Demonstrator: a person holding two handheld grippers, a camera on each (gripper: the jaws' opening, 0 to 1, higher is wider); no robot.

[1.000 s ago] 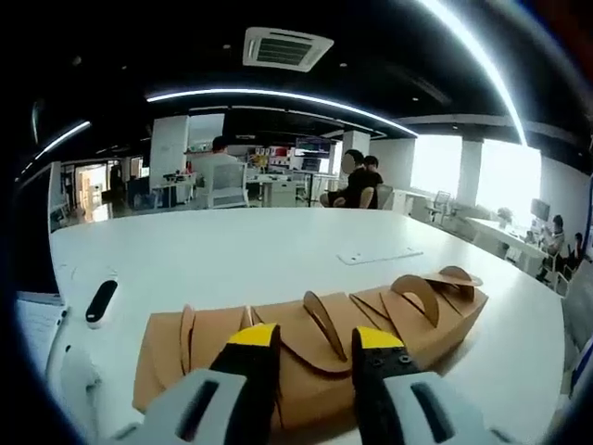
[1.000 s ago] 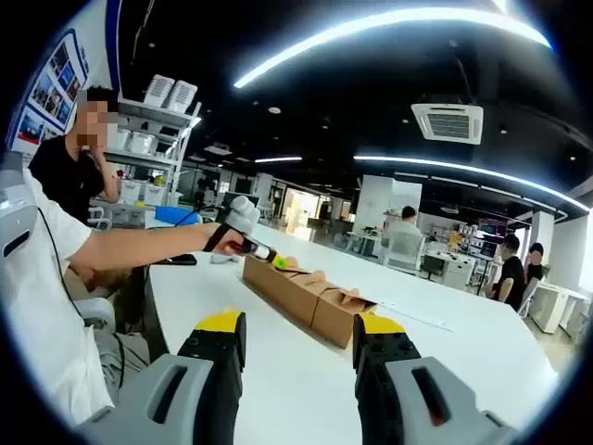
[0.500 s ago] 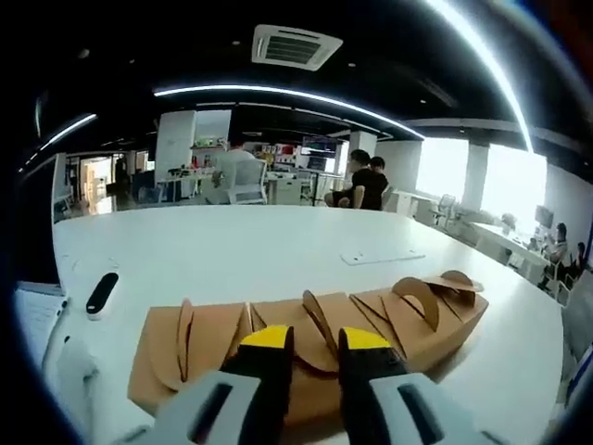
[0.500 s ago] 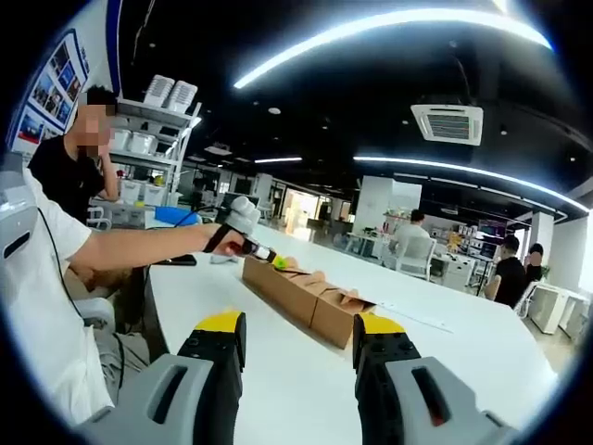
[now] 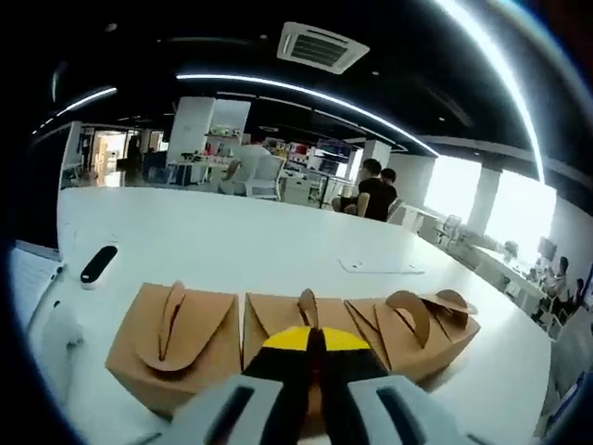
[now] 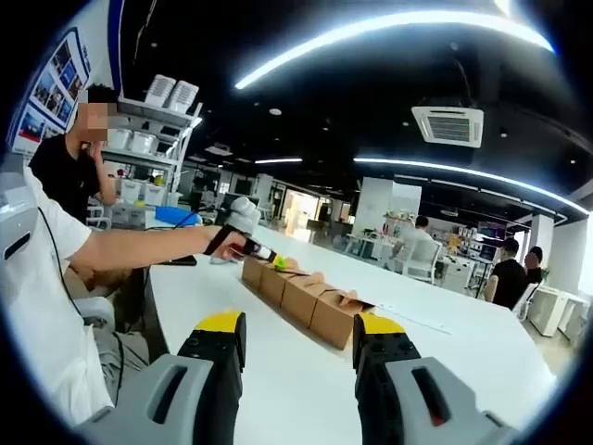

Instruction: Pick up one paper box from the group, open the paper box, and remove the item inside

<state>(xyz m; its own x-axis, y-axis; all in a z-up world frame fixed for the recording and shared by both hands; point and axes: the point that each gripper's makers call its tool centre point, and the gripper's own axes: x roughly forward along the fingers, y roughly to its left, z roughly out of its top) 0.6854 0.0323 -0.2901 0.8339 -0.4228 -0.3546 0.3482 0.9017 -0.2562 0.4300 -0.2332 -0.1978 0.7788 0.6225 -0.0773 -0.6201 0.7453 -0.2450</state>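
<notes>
Stretching across both views is a broad white tabletop (image 5: 278,241) in an open office with a dark ceiling, long light strips and a ceiling air unit (image 5: 318,46). People sit at desks far behind it. In the right gripper view a person in a white sleeve (image 6: 37,306) fills the left side, forearm reaching out over the tabletop, and shelves (image 6: 153,130) of white containers stand behind.

On the tabletop lies a row of brown paper boxes (image 5: 287,334), three of them side by side with their sides close together, each closed on top by curved interlocking flaps. The left box (image 5: 171,338) sits slightly apart from the middle box (image 5: 278,324); the right box (image 5: 417,324) has its rounded flaps standing up. In the right gripper view the same row runs away from the camera.

Nothing stands between the boxes and either tool. A flat white sheet (image 5: 380,267) lies well beyond the row, and a small black and white device (image 5: 97,264) lies to the left, near a white edge of something at the view's border.

The left tool (image 5: 312,338) has its yellow-tipped jaws brought together on the upright top flap of the middle box, pinching it. The right tool (image 6: 298,326) hangs above bare tabletop, near the row's closest end, its jaws wide apart and holding nothing.
</notes>
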